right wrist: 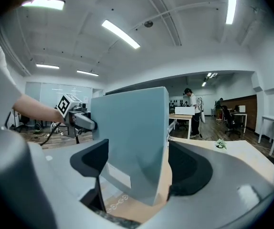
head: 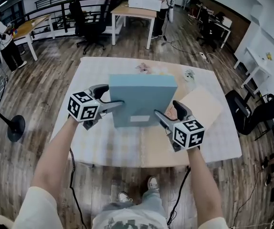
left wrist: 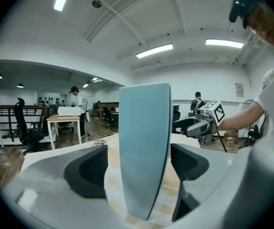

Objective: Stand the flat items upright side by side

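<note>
Here, blue box (head: 142, 97) upright, left hand-held gripper (head: 112, 98), right hand-held gripper (head: 169, 113), jaws apart around it

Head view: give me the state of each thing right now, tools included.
Blue box: standing upright, its side edges between the two tools' jaws.
Tan sheet: lying flat, right of the box.
Left tool: jaws apart, not pressing the box.
Right tool: jaws apart around the box's edge.
</note>
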Available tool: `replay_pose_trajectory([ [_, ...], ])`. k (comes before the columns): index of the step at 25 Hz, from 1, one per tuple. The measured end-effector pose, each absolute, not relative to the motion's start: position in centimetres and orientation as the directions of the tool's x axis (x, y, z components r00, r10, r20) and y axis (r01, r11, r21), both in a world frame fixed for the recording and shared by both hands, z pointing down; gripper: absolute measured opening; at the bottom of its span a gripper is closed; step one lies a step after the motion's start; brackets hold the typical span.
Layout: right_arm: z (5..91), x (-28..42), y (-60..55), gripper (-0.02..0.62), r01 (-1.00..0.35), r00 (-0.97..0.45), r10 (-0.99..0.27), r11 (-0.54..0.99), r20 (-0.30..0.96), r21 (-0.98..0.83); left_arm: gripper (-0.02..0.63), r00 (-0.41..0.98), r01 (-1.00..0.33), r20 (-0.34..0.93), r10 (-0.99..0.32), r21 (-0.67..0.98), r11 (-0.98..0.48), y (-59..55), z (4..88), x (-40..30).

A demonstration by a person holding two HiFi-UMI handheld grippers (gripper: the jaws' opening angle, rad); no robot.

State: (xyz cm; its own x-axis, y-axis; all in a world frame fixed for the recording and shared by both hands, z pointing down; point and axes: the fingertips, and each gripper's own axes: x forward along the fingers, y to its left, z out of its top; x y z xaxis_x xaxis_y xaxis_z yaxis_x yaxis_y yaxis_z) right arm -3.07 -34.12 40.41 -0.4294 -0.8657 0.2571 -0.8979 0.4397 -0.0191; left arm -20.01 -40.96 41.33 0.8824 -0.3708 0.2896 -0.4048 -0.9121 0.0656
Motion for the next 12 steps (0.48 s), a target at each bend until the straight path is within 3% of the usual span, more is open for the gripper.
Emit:
replay_pose_trajectory([
  [4, 40.0, -3.3, -33.6, 0.396, -0.886, -0.451, -0.851, 0.463, 0.268, -0.021, 0.416, 0.92, -0.311, 0.278, -0.276, 0.088, -0.946, -40.8, 41.0, -19.1],
  [7, 40.1, -3.7, -33.2, 0.396, -0.878, -0.462, -0.842, 0.478, 0.278, -0.013, 0.359, 0.934, -0.25, 0.281, -0.221, 0.068, -0.966, -40.3, 40.9, -18.7],
  [12, 40.5, -3.4, -32.5, 0.396, -0.877, -0.462, -0.836, 0.481, 0.295, -0.009, 0.327, 0.922, -0.245, 0.314, -0.226, 0.022, -0.969, -39.2, 40.9, -18.8],
])
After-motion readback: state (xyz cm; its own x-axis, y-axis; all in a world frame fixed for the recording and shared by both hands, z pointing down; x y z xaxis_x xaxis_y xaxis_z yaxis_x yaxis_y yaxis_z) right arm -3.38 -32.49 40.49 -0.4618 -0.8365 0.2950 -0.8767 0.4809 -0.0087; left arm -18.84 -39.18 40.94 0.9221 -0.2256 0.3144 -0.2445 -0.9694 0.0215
